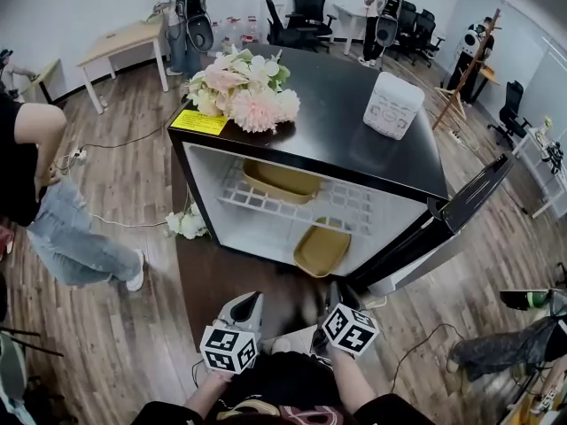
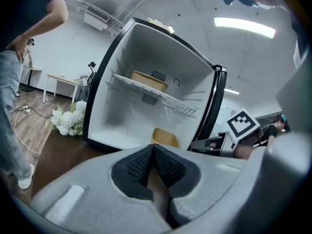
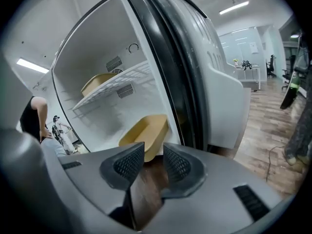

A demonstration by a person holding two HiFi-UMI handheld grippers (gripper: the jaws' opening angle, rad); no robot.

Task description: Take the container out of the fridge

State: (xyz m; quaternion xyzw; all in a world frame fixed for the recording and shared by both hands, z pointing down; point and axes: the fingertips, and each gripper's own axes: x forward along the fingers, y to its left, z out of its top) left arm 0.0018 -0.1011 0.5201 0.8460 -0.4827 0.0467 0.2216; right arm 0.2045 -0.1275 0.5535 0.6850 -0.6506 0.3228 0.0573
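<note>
Hovering near the open mini fridge [image 1: 337,113], the right gripper [image 3: 148,165] has jaws spread and empty, the left gripper [image 2: 152,156] jaws pressed together; the tan container [image 3: 144,135] on the fridge floor could be shoved farther in if that gap misses its rim.

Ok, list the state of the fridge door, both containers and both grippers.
fridge door: open wide.
upper container: on the wire shelf, inside.
lower container: below the shelf, at the front edge.
left gripper: jaws together, empty.
right gripper: jaws apart, nothing between them.
</note>
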